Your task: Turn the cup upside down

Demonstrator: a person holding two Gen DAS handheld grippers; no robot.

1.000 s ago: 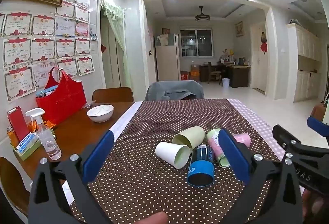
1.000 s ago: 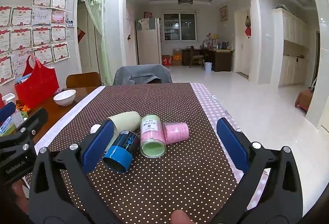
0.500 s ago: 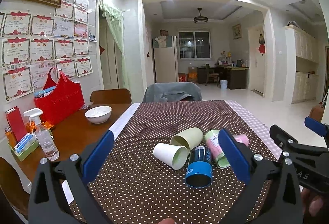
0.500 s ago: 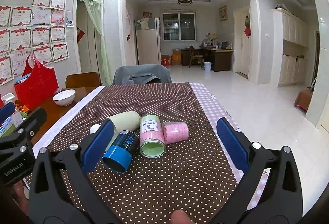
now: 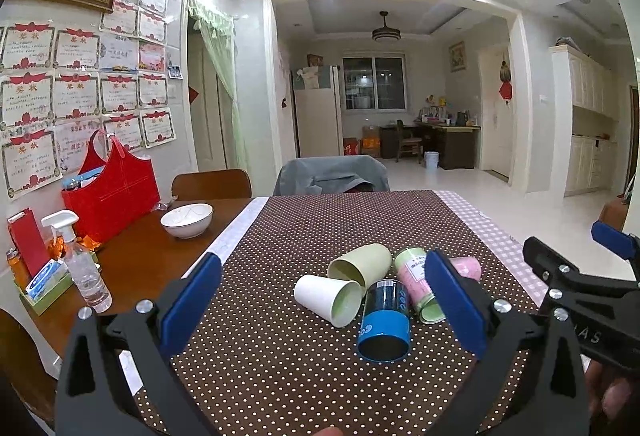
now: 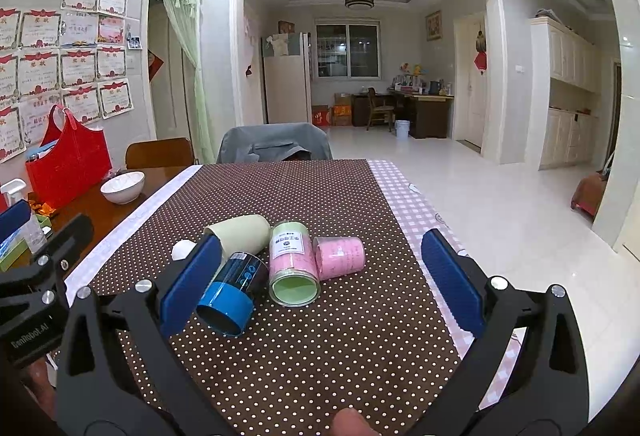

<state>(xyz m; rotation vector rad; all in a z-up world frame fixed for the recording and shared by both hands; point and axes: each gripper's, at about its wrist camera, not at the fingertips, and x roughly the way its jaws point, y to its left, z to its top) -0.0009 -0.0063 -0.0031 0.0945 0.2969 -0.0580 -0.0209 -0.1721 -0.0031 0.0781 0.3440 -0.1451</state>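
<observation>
Jaws on both tools stand wide apart with nothing between them: the left gripper (image 5: 322, 300) hovers over the near part of the bench (image 5: 280, 368), and the right gripper (image 6: 320, 282) hangs beside it on the right, each with blue pads (image 6: 450, 278) spread around the little heap of cups. Five cups lie on their sides on the brown dotted cloth (image 6: 320, 356), clustered near the middle of the bench. A white cup (image 5: 328, 300) lies on the left with its mouth turned toward the near right; a pale green cup (image 5: 360, 264) rests just behind it, touching it. A blue cup (image 5: 385, 324) lies nearest, its dark mouth facing us. Right of that is a pink-and-green cup (image 6: 291, 262) with a label on its side, and a smaller pink cup (image 6: 340, 257) sits just to its right, touching it. None of them stands on its rim. Off to the far left, on bare wood, are a white bowl (image 5: 187, 220), a red bag (image 5: 112, 196) against the wall and a spray bottle (image 5: 82, 268). A grey jacket (image 5: 332, 174) drapes over the chair at the far end.
</observation>
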